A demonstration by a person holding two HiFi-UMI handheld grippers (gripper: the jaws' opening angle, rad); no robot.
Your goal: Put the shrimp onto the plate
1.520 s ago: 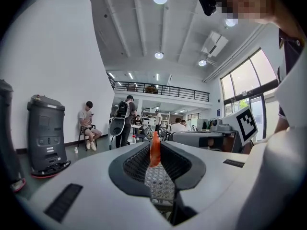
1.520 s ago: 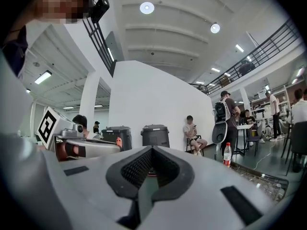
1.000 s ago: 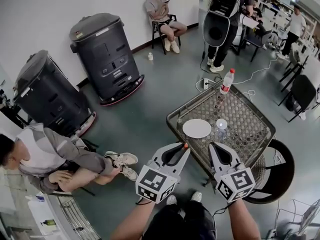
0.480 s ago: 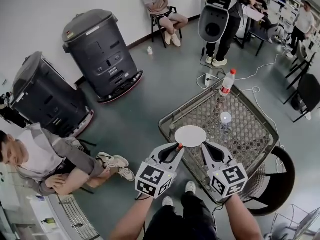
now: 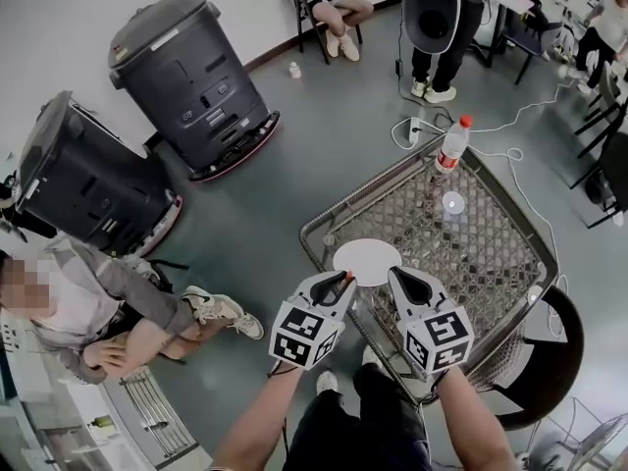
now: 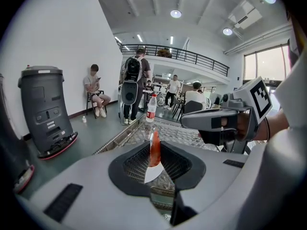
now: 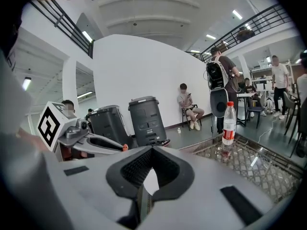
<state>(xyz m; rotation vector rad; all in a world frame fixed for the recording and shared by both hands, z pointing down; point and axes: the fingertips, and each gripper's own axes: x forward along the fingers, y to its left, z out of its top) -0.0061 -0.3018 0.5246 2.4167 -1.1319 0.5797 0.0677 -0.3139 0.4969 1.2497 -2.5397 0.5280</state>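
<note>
Shrimp (image 6: 154, 150) is pinched upright between the closed fingertips (image 6: 129, 168) of the left gripper (image 5: 345, 279). It is poised for release over the near rim of the plate (image 5: 369, 260) just beyond them. The right gripper (image 5: 395, 274) is shut, empty, alongside.

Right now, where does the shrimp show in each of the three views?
Head view: shrimp at the left tool's tip, lower centre.
Left gripper view: dead centre, clamped between the jaws.
Right gripper view: small orange speck left of centre, on that tool's tip.
Shared landmark: the red-capped bottle.
</note>
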